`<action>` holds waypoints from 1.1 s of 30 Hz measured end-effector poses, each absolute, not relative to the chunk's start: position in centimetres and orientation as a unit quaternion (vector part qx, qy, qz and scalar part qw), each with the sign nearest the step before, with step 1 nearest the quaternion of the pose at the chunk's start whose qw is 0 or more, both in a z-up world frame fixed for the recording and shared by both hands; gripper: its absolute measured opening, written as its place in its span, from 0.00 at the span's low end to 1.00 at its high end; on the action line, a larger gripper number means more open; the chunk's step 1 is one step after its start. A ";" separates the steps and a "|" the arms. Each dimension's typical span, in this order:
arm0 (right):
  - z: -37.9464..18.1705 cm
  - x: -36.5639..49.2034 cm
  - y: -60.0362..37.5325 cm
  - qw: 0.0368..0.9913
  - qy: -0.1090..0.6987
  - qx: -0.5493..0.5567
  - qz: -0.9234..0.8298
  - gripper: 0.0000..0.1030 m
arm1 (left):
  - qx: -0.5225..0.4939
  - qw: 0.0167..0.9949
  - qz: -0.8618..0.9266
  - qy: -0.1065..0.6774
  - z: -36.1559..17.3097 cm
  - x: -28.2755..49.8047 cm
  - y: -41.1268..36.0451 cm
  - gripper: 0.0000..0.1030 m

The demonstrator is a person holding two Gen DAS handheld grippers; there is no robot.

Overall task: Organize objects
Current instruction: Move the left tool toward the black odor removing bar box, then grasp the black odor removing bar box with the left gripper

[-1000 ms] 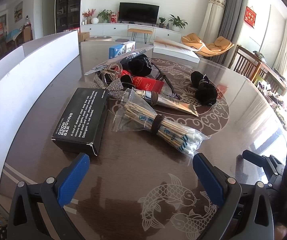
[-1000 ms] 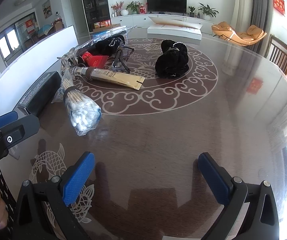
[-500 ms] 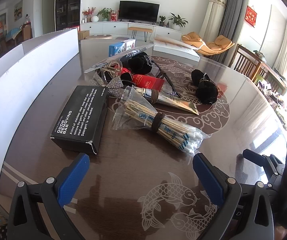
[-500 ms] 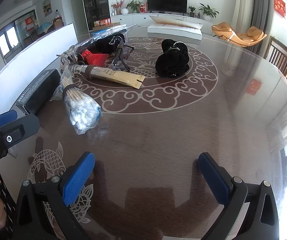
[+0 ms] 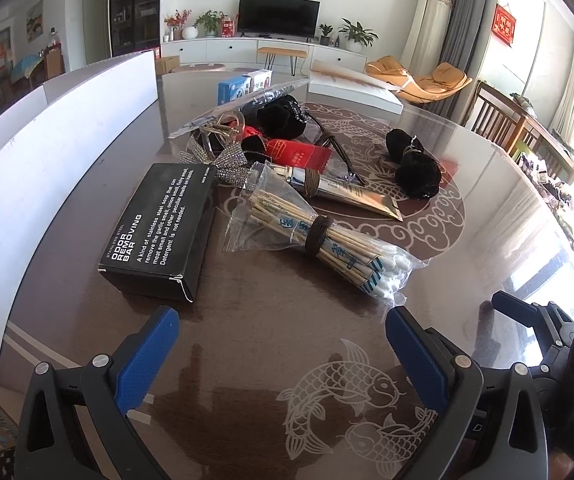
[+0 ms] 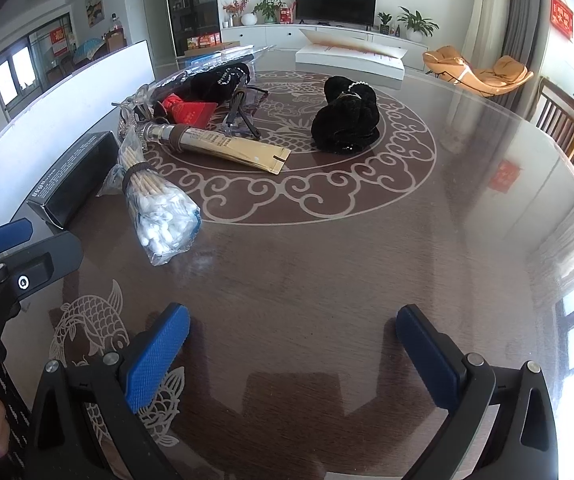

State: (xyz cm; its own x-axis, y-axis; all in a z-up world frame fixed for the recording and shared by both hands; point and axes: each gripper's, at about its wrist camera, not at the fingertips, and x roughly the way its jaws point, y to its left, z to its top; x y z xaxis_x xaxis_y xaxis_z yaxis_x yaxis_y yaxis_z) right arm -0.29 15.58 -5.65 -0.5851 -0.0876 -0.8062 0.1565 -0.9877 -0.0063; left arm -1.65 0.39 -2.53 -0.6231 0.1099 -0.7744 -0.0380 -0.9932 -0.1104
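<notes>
A black box [image 5: 159,228] marked "Odor Removing Bar" lies on the round brown table [image 5: 271,344]. Beside it lies a clear bag of cotton swabs [image 5: 327,240] tied with a brown band; the bag also shows in the right wrist view [image 6: 155,208]. Behind it are a gold tube [image 5: 351,192], a red packet [image 5: 299,154], black hair scrunchies [image 5: 415,164] and a glittery bow [image 5: 223,156]. My left gripper [image 5: 283,332] is open and empty, just short of the box and the swabs. My right gripper [image 6: 293,332] is open and empty over bare table.
A tall white board [image 5: 47,140] stands along the table's left edge. A blue box [image 5: 235,90] and a flat white box [image 5: 351,88] sit at the far side. Glasses [image 6: 247,108] lie near the red packet. Wooden chairs [image 5: 503,124] stand at the right.
Both grippers have drifted slightly nearer the pile of objects. Nothing on the table has moved, and both stay open.
</notes>
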 end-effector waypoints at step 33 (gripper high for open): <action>-5.6 -0.2 15.5 0.072 0.040 0.450 -0.889 1.00 | -0.508 -0.026 0.857 -0.081 -3.4 -9.1 -8.5 1.00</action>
State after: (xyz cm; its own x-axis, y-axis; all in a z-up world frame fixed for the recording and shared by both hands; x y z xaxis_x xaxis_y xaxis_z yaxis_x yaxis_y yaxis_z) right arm -0.24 15.47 -5.61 -0.5853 -0.0916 -0.8056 0.1629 -0.9866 -0.0062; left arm -9.12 -8.46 -3.37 -0.4815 0.0371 -0.8757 0.1272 -0.9856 -0.1117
